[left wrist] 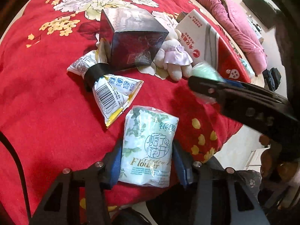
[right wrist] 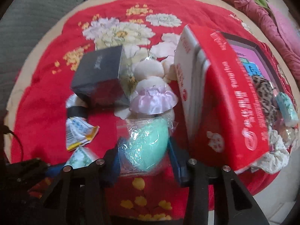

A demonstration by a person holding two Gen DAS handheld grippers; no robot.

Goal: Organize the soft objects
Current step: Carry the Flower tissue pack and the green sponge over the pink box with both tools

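Observation:
My left gripper (left wrist: 146,161) is shut on a white floral tissue pack (left wrist: 148,148), held just above the red flowered cloth (left wrist: 46,93). My right gripper (right wrist: 143,153) is shut on a mint-green sponge in a clear bag (right wrist: 146,144), which also shows in the left wrist view (left wrist: 205,73). A white plush bear in a lilac dress (right wrist: 151,95) lies between a dark box (right wrist: 101,82) and an open red carton (right wrist: 234,101). The carton holds a leopard-print cloth (right wrist: 266,93), a small tissue pack (right wrist: 286,110) and a white scrunchie (right wrist: 275,150).
A crumpled white and yellow bag bound with black tape (left wrist: 105,86) lies left of the dark box (left wrist: 131,43). Pink quilted bedding (left wrist: 240,22) lies beyond the table edge on the right. A black cable (left wrist: 16,159) runs along the left.

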